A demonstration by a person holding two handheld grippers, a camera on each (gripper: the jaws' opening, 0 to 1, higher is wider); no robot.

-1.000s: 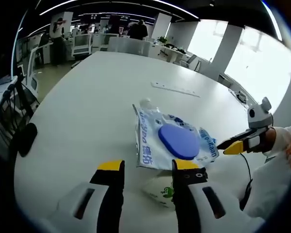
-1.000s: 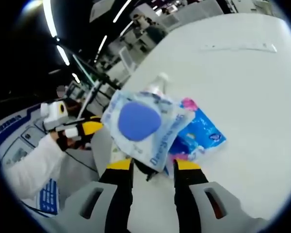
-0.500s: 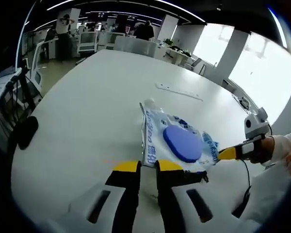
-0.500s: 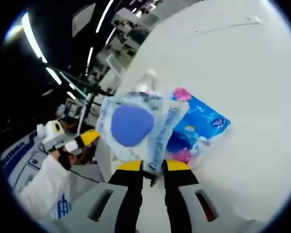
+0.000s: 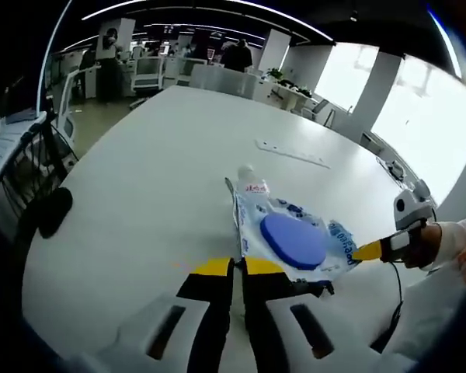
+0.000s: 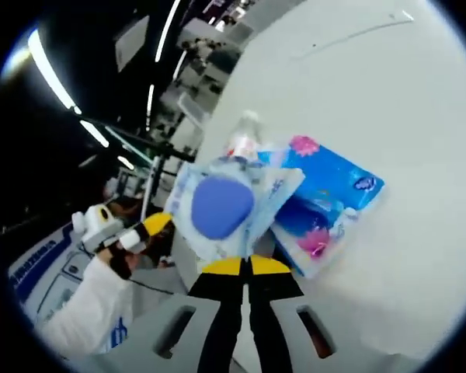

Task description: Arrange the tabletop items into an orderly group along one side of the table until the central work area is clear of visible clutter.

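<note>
Lying on the white table (image 5: 140,171), a wet-wipes pack (image 5: 291,241) with a round blue lid carries blue lettering too small to read. The left gripper (image 5: 238,267) pinches its near edge with jaws nearly together; the right gripper (image 6: 245,266) clamps the opposite edge, held out by a white-sleeved arm. A water bottle (image 6: 243,140) lies just behind, a blue tissue pack (image 6: 326,206) beside it.

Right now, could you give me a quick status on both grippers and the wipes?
Right gripper shut on wipes pack. Left gripper shut, at pack's near corner. Bottle and blue tissue pack lie against it.
</note>
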